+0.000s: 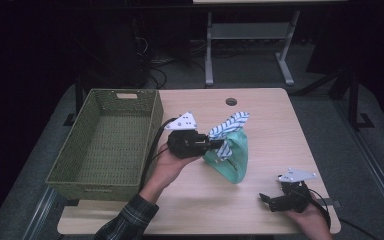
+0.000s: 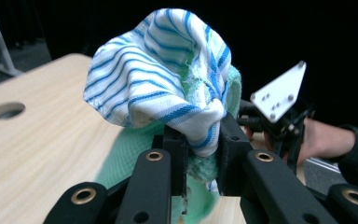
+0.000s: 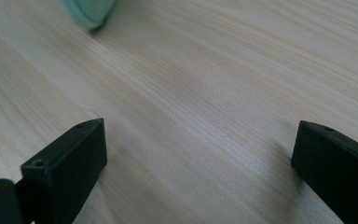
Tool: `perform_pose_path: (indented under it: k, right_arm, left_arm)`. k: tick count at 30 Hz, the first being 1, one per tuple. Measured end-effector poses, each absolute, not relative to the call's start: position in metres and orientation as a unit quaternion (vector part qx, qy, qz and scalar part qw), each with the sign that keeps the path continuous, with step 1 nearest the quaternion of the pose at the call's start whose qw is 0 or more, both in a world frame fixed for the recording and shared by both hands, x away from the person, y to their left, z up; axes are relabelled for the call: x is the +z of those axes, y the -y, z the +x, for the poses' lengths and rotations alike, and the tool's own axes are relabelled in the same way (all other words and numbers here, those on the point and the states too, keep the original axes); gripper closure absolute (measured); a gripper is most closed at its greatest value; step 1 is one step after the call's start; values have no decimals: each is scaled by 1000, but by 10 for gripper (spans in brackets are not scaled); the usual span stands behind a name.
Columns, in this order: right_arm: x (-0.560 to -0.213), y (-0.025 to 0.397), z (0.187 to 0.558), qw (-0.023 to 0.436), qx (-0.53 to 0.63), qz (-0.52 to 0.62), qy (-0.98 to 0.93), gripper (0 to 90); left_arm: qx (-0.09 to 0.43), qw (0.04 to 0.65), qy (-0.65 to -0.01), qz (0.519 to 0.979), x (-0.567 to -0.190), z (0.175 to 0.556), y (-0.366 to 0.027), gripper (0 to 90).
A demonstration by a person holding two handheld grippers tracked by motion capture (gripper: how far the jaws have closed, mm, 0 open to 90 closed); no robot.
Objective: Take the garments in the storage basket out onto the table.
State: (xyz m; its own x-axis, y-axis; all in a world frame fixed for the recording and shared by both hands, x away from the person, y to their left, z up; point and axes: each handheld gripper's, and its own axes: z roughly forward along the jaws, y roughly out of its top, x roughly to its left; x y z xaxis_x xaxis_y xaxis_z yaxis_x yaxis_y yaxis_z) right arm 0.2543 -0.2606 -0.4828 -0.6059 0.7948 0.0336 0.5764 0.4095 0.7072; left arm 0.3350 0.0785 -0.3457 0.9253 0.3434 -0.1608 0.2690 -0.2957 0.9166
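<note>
Nearest the person's edge of the table (image 1: pixel 275 115), by its right front corner, the right gripper (image 1: pixel 266 200) rests low over the bare wood with its jaws spread wide apart and nothing between them. In the right gripper view the two black jaws stand at either side of the frame above plain wood grain, and a small bit of the green cloth (image 3: pixel 89 11) shows at the top left, well apart from them.

Farther in, about the middle of the table, the left gripper (image 1: pixel 223 145) is clamped on a bundle of two cloths (its jaws point toward the table's right edge). The left gripper view shows the jaws pinched together on a fold of the blue-striped white cloth (image 2: pixel 161 70), with the green cloth (image 2: pixel 135 154) caught just beneath it. From the high view, the green cloth (image 1: pixel 232 157) hangs down from the grip, and its lower tip touches the table or sits just above it, I cannot tell which; the blue-striped white cloth (image 1: pixel 232 124) stands up above the jaws toward the far edge.

To the left, the green woven basket (image 1: pixel 152 122) sits along the table's left edge, overhanging it, just beside the left hand (image 1: pixel 167 165).
</note>
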Motion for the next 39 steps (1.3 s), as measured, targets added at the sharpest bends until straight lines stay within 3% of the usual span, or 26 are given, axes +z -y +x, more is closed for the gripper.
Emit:
perform_pose_path:
  k: [17,28,33,39]
  right_arm:
    - [-483,260,254,154,350,413,-826,28]
    - [-483,260,254,154,351,412,-827,28]
    - [-483,260,254,154,351,412,-827,28]
    - [-483,260,254,153,351,412,-827,28]
  left_arm:
    - [14,497,-207,842,-412,336,-65,728]
    - [5,449,-215,867,-445,339,-59,655]
    - [12,430,-219,876,-452,341,-57,563]
    - [26,417,-220,882,-450,340,-57,359]
